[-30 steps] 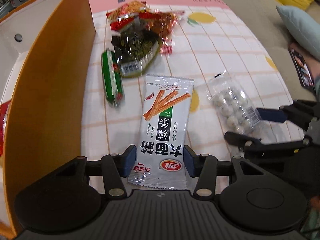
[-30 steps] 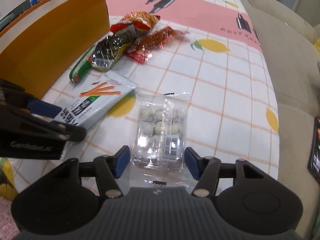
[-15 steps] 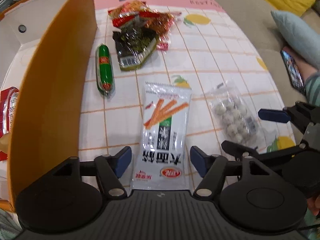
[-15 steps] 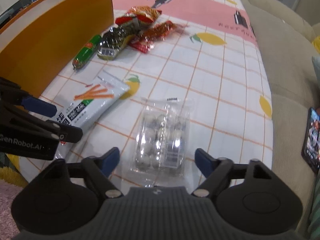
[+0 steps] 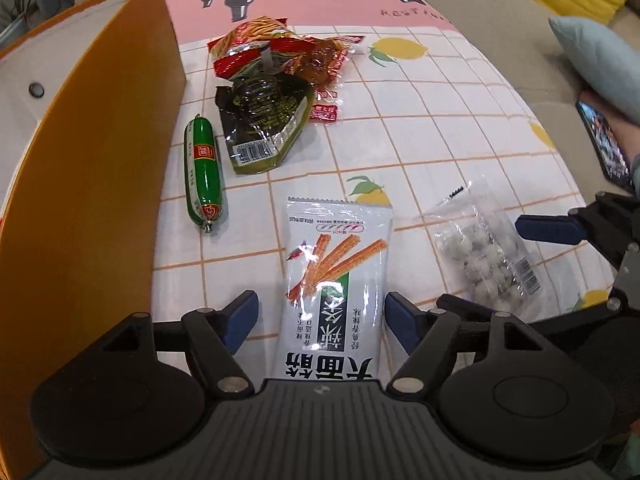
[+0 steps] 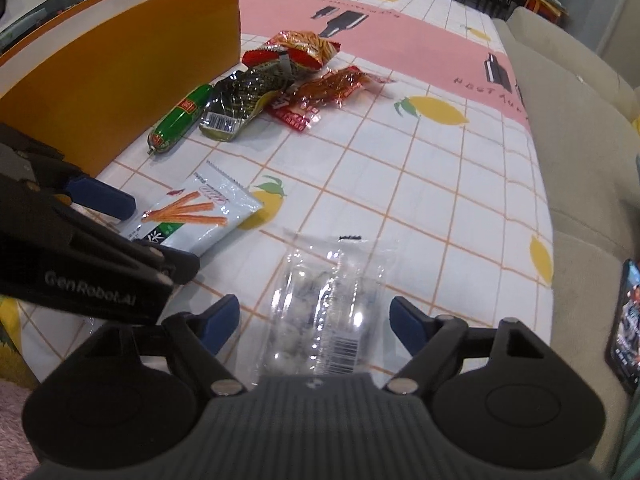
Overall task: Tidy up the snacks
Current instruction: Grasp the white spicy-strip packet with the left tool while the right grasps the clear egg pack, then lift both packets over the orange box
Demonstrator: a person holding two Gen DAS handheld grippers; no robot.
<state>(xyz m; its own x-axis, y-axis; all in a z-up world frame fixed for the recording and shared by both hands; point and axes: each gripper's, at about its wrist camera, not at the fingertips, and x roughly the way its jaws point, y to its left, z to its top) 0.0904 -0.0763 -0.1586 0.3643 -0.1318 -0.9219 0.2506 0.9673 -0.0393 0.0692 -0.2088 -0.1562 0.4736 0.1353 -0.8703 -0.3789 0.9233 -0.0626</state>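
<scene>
A white spicy-stick packet (image 5: 336, 280) lies flat on the lemon-print tablecloth (image 5: 420, 128). It sits between the blue pads of my left gripper (image 5: 322, 312), whose jaws are opening and do not press it. Just to its right lies a clear packet of pale round sweets (image 6: 324, 312). My right gripper (image 6: 314, 316) straddles it with a gap on each side, and its jaws are closing. Each gripper shows at the edge of the other's view.
A tall orange box (image 5: 92, 160) stands along the left. Beside it lie a green sausage (image 5: 203, 172), a dark green packet (image 5: 264, 124) and red snack packets (image 5: 280, 48). A sofa (image 6: 580, 140) with a phone (image 6: 626, 320) borders the right edge.
Both pairs of jaws have spread wide off the packets they touched a second ago. The white packet and the clear packet lie loose on the cloth.
</scene>
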